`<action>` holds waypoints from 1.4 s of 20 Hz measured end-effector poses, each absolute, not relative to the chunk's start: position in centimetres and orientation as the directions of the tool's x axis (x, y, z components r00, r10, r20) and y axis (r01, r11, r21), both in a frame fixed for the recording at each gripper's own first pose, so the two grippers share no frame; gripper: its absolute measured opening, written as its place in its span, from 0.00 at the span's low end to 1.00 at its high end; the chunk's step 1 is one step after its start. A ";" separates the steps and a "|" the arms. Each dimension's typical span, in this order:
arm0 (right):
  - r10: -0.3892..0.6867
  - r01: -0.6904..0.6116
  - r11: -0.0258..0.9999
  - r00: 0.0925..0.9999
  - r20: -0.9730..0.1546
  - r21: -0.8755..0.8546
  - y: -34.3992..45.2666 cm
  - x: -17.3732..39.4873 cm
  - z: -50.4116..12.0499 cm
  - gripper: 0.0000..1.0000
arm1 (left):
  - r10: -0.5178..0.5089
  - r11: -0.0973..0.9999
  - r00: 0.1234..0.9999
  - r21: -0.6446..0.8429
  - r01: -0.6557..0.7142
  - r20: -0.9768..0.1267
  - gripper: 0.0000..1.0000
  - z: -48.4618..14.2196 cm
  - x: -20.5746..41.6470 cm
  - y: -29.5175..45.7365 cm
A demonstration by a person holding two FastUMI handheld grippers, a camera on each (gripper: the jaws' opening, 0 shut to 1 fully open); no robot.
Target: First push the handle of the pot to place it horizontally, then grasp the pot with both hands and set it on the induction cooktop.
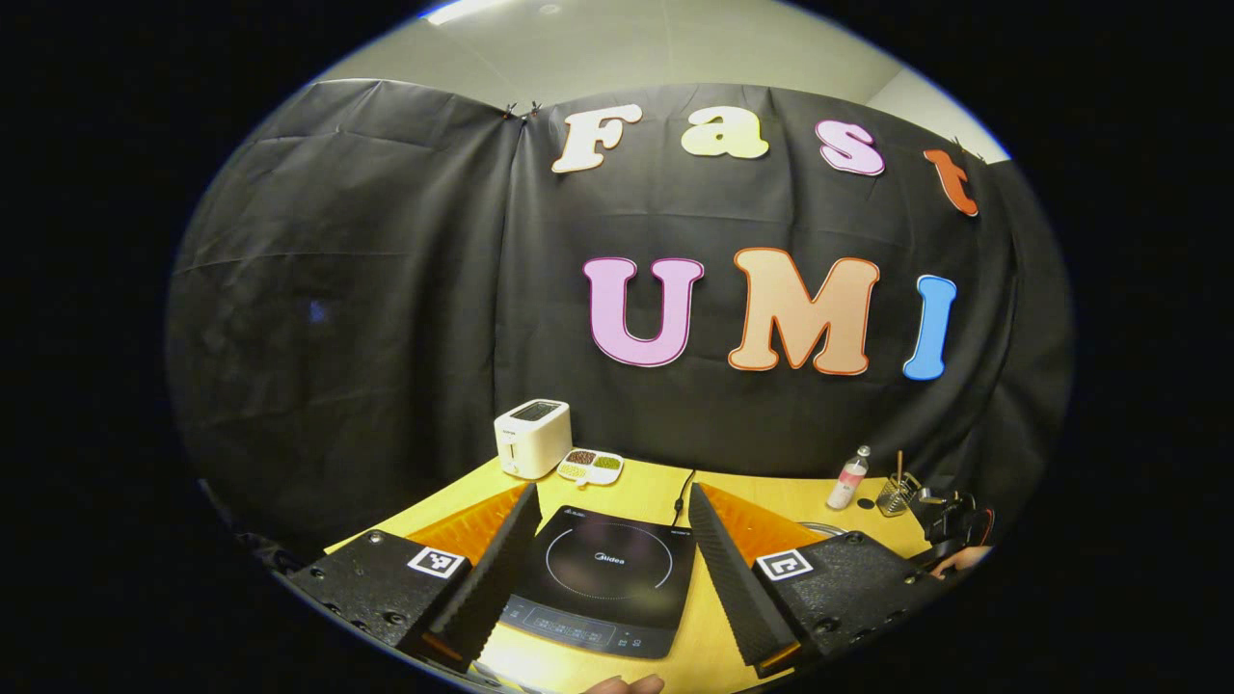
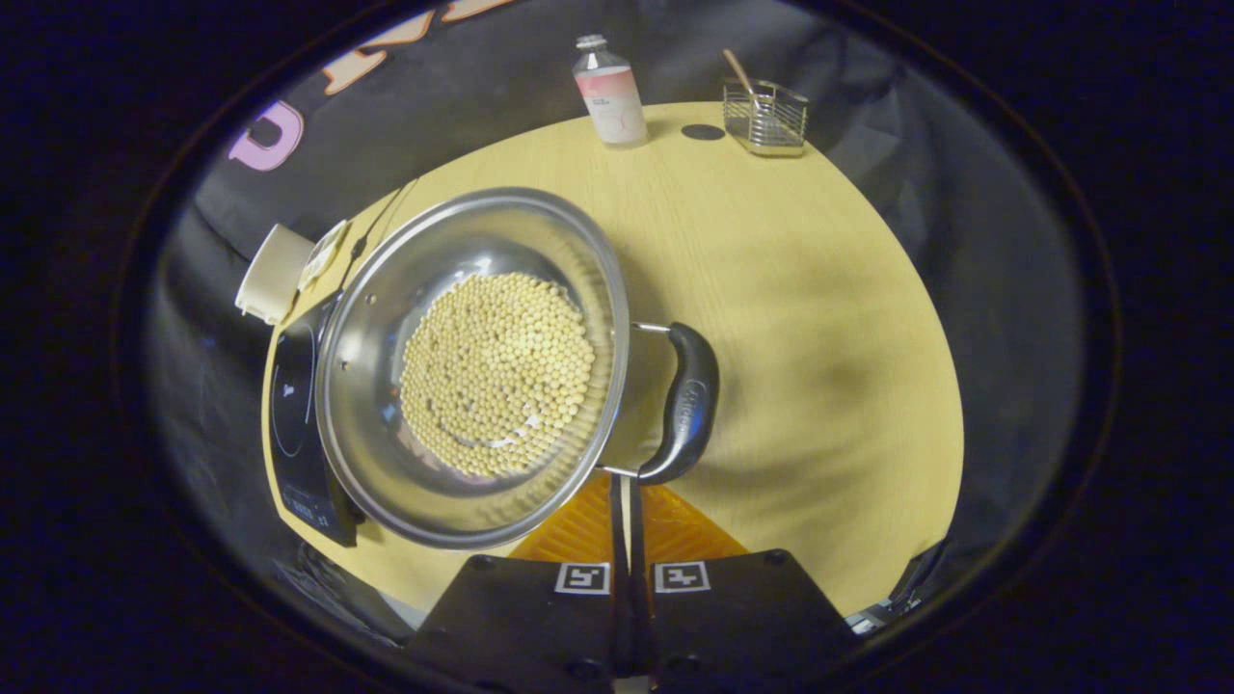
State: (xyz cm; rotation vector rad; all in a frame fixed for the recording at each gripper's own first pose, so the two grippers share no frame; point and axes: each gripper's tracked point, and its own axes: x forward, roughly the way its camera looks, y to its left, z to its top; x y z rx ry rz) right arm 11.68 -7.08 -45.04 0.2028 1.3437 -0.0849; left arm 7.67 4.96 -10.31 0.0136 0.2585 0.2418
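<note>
The wooden table (image 2: 819,318) spreads across the middle and right of the right gripper view, and shows again along the bottom of the left gripper view. On it, left of centre in the right gripper view, stands the steel pot (image 2: 386,289), its bottom covered with small pale beans (image 2: 496,371). The pot's black handle (image 2: 689,405) sits on its right side, running top to bottom in the frame just right of centre.

The black induction cooktop (image 1: 603,578) lies at the bottom centre of the left gripper view, bare on top; in the right gripper view its edge peeks out at the pot's left side, and the pot appears to overlap it, though I cannot tell whether the pot rests on it.

The left gripper (image 1: 607,569) is at the bottom of its view with its fingers spread wide, the cooktop seen between them, holding nothing. The right gripper (image 2: 627,525) is at the bottom centre of its view with its fingers pressed together, gripping nothing, their tips just below the handle's lower end.

A white toaster (image 1: 533,439) stands at the table's far edge, centre-left of the left gripper view, with a small divided dish (image 1: 590,467) just beside it. A bottle (image 2: 610,92) and a wire basket (image 2: 766,118) stand at the top of the right gripper view.
</note>
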 end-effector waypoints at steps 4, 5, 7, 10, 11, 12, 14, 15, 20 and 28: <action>0.052 0.167 0.981 0.243 -0.969 0.094 -7.9 14.5 -45.6 0.00 | 0.258 0.966 0.930 0.055 -0.253 -0.262 0.94 -10.6 7.7 4.7; 0.052 0.167 0.981 0.247 -0.968 0.096 -8.1 15.0 -45.7 0.03 | 0.261 0.965 0.928 0.058 -0.255 -0.265 0.94 -10.6 7.8 4.5; 0.064 0.178 0.978 0.252 -0.966 0.111 -8.3 15.6 -46.0 0.03 | 0.258 0.966 0.927 0.061 -0.252 -0.273 0.99 -10.9 8.1 4.0; 0.065 0.147 0.983 0.271 -0.960 0.108 -8.7 16.4 -46.3 0.03 | 0.238 0.971 0.929 0.067 -0.228 -0.284 0.94 -11.4 9.1 2.7; 0.062 0.138 0.985 0.277 -0.959 0.104 -8.9 16.9 -46.2 0.03 | 0.227 0.974 0.931 0.069 -0.217 -0.286 0.94 -11.5 9.5 2.1; 0.060 0.136 0.986 0.282 -0.958 0.102 -8.9 17.1 -46.4 0.00 | 0.214 0.977 0.933 0.068 -0.203 -0.288 0.94 -11.7 9.9 1.6; 0.058 0.146 0.984 0.290 -0.955 0.105 -9.1 17.6 -46.3 0.03 | 0.180 0.984 0.934 0.061 -0.170 -0.309 0.89 -12.8 10.9 0.5; 0.054 0.149 0.983 0.296 -0.954 0.102 -9.3 17.7 -46.3 0.03 | 0.152 0.988 0.930 0.053 -0.143 -0.334 0.94 -13.8 11.5 -0.2; 0.004 0.109 0.993 0.361 -0.932 0.046 -9.5 17.4 -44.5 0.00 | 0.021 1.000 0.914 -0.010 -0.028 -0.405 0.95 -17.6 14.9 -2.6; -0.017 0.105 0.994 0.523 -0.852 0.044 -8.4 19.1 -39.4 0.03 | -0.078 0.996 0.878 -0.078 0.046 -0.472 0.95 -22.1 18.7 -4.7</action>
